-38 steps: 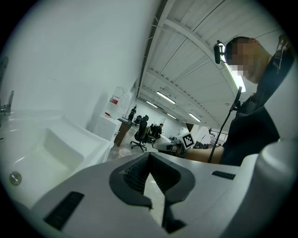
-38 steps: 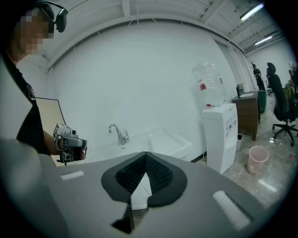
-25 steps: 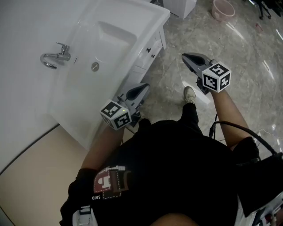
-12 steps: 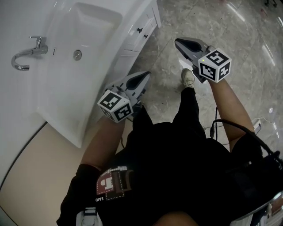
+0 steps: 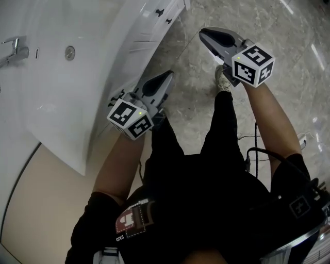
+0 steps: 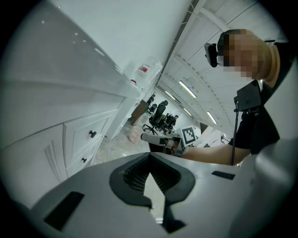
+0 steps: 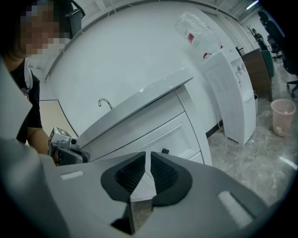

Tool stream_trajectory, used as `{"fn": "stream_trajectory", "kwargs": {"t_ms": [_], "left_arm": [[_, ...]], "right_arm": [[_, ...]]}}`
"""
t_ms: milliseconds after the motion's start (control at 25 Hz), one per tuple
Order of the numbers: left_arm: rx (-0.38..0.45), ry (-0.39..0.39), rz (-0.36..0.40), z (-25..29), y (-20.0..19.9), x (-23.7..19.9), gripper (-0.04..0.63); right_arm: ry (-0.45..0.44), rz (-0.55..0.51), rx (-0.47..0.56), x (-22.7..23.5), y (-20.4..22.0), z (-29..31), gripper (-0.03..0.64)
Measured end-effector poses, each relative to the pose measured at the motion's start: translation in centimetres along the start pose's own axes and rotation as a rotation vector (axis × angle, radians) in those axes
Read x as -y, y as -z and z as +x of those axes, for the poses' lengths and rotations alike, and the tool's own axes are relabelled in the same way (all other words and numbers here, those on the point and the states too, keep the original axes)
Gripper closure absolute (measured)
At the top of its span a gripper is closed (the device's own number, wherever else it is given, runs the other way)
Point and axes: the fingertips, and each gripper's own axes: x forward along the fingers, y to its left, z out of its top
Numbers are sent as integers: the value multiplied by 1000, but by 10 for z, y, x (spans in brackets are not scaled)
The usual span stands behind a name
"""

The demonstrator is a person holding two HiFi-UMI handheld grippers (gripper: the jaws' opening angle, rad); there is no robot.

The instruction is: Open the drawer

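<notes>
Sink basin (image 5: 62,82) with tap (image 5: 13,49) at left, set in white vanity (image 5: 138,44). Left claw (image 5: 167,76) together, empty, just off the vanity front. Drawer (image 5: 162,15) with dark knob further along that front, closed, well apart from both claws. Right claw (image 5: 202,34) together, empty, over marble floor (image 5: 294,62). Versus a second ago: both claws lower, sink slid up-left in head view.

A white sink (image 5: 51,93) stands on a shiny stone floor (image 5: 299,41). A pink bucket (image 7: 282,116) sits near a water cooler (image 7: 233,97).
</notes>
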Motion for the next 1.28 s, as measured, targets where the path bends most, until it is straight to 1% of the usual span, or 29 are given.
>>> {"fn": "stream_trajectory", "kwargs": {"t_ms": [120, 320, 480, 640, 800, 1000, 1280], "left_arm": [[-3, -18, -4, 4, 13, -20, 595], [-22, -29, 16, 7, 32, -39, 595], [-13, -34, 9, 9, 44, -52, 595], [-17, -28, 21, 13, 55, -60, 595], [-7, -25, 31, 15, 56, -68, 595], [9, -25, 34, 19, 56, -75, 595], [21, -18, 30, 21, 55, -83, 595]], "right_arm": [[-14, 15, 5, 10, 14, 21, 603], [-36, 43, 23, 21, 27, 57, 569], [-61, 56, 33, 26, 35, 87, 537], [-65, 80, 57, 35, 37, 110, 491], [-64, 133, 70, 49, 38, 132, 453], [-78, 171, 62, 62, 37, 157, 421], [-94, 204, 75, 69, 34, 184, 419]]}}
